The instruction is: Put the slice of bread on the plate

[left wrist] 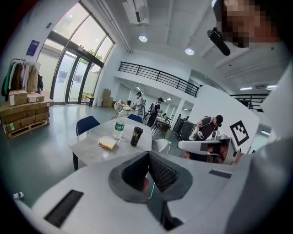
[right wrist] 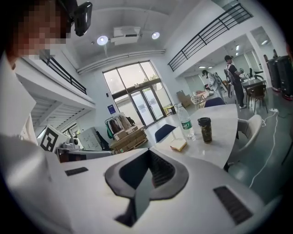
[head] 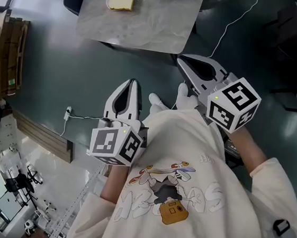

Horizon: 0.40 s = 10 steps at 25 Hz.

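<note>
Marble table (head: pixel 148 28), head view: slice of bread (head: pixel 123 1) lies on the plate (head: pixel 109 0), well away from both grippers. Left gripper (head: pixel 133 83) and right gripper (head: pixel 180 61) are pinched together, empty. Left gripper view: the bottle (left wrist: pixel 119 129) has a green label, print unreadable. Right gripper view: dark cup (right wrist: pixel 205 130) beside it.

Beyond your white left gripper (head: pixel 133 83) and white right gripper (head: pixel 180 59), each with dark grey pads (left wrist: pixel 161 173) and a cube (head: pixel 114 145) of black-and-white square markers, the pale yellow slice of bread (head: pixel 122 1) sits on a round white plate (head: pixel 109 1). The stone bench (head: pixel 148 25) is grey and marbled, the smooth floor (head: pixel 63 74) dark teal, and the clear plastic bottle (left wrist: pixel 119 128) has a green label.
</note>
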Tool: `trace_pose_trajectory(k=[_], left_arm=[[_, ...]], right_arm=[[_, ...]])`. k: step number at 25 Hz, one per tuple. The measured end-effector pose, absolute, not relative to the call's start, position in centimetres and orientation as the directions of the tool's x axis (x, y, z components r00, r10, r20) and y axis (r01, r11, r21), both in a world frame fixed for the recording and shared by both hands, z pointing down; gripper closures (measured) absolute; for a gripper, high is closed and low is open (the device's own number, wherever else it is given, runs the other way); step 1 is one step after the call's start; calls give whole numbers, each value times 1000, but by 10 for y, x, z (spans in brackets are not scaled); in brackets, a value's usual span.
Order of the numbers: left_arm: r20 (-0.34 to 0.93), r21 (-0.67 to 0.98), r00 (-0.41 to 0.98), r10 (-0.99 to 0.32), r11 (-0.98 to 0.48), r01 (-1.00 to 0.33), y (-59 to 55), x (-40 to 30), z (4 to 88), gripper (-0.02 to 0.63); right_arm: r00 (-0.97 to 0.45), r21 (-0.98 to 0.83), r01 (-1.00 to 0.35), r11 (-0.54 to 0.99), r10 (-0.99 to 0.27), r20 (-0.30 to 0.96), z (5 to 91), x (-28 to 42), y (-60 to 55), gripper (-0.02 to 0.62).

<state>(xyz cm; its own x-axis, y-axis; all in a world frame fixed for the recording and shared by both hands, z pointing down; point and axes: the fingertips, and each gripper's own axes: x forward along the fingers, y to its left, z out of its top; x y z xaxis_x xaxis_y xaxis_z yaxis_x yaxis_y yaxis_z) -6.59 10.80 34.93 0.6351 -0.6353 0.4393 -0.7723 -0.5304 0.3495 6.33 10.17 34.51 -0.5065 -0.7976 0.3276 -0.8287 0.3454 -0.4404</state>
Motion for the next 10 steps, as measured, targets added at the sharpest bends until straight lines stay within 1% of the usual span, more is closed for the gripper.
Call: trace_pose_trajectory(k=[5,10], left_arm=[[426,322,653,-625,-570,-756,114,-67,345,595],[434,362,652,-621,-543,-758,129,-75,352,595]], right_arm=[[-514,-440,-825,354,-793,326,345,52,106,591],[-542,-434,-814,386,-773,330,345,32,118,591]])
